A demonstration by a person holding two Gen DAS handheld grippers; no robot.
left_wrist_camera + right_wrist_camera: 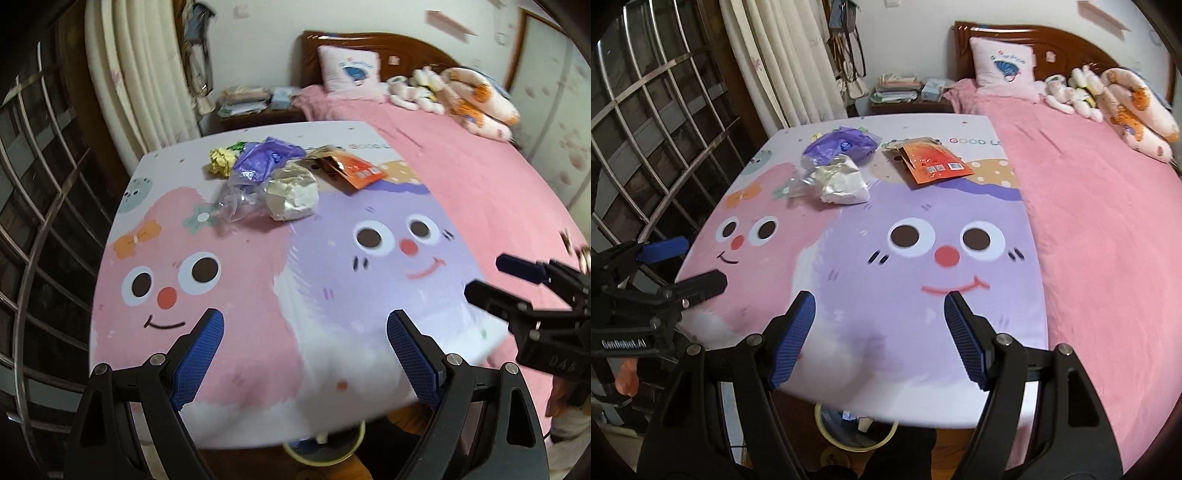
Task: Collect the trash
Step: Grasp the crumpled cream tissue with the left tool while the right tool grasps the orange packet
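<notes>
Both grippers sit nearest the lens, over the near edge of the table; the left gripper [304,354] has its blue-padded fingers spread wide with nothing between them; the right gripper [879,338] is likewise spread wide and empty, though slightly narrower; each appears side-on in the other's view, level with the table edge, which suggests a ready posture before a reach.

Largest item: the bed [1089,221] with its pink cover, adjoining the table on the right; it plays no part in the task. Next: the table [849,325], covered with a printed cartoon-face cloth; its near half is bare, so the approach path to the rubbish looks unobstructed. Below the near edge, a round yellow-rimmed bin [827,439] shows partly; this is judged the likely receptacle, placed close to the operator so that carried items travel a short way.

Task items lie clustered at the far side of the table, well apart from both grippers; in descending size: the purple plastic bag [266,158], crumpled, at the rear left; the orange packet [934,162], lying flat at the rear right, apart from the rest; the silver foil wad [291,197], nearest the grippers, touching the purple bag; the clear wrapper [234,205], just beside the foil on its left; the yellow paper ball [221,162], furthest left.

No item is collected yet; the foil wad, being nearest and bulky, appears the simplest first pick.
</notes>
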